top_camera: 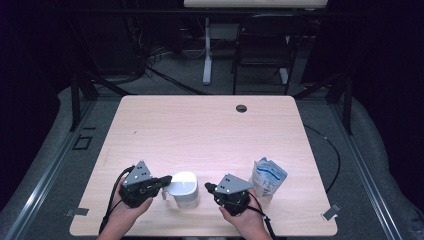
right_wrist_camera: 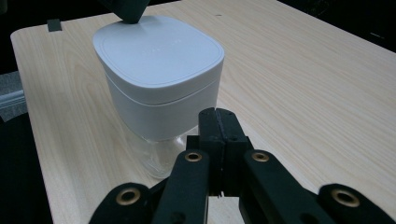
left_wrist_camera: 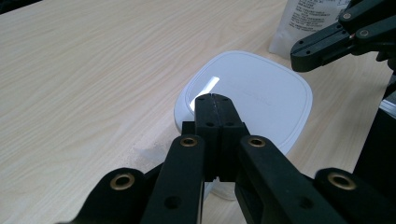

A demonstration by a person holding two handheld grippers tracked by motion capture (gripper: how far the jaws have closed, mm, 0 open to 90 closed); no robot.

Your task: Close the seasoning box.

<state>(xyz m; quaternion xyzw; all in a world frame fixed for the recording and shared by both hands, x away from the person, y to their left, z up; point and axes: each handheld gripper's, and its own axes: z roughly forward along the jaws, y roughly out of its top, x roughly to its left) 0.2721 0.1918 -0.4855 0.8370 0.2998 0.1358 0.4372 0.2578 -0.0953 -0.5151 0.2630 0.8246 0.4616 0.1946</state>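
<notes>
a: where does the clear container with the white rounded-square lid point(top_camera: 183, 188) stand?
b: upright on the pale wooden table point(top_camera: 200, 130), near its front edge, between the two hands; in the right gripper view its white lid point(right_wrist_camera: 156, 53) sits flat on a clear base; in the left gripper view the lid point(left_wrist_camera: 252, 93) is seen from above.

a: state of the left gripper point(top_camera: 166, 180)?
b: jaws pressed together with nothing between them; the closed tip point(left_wrist_camera: 212, 100) lies over the lid's near edge; whether it touches the lid cannot be told.

a: and the right gripper point(top_camera: 207, 187)?
b: jaws likewise closed on nothing; the tip point(right_wrist_camera: 218, 116) points at the container's side, just beside it, apart from it.

a: anything else on the table?
b: a white pouch with blue print point(top_camera: 267, 177), just right of the right hand, leaning slightly.
</notes>
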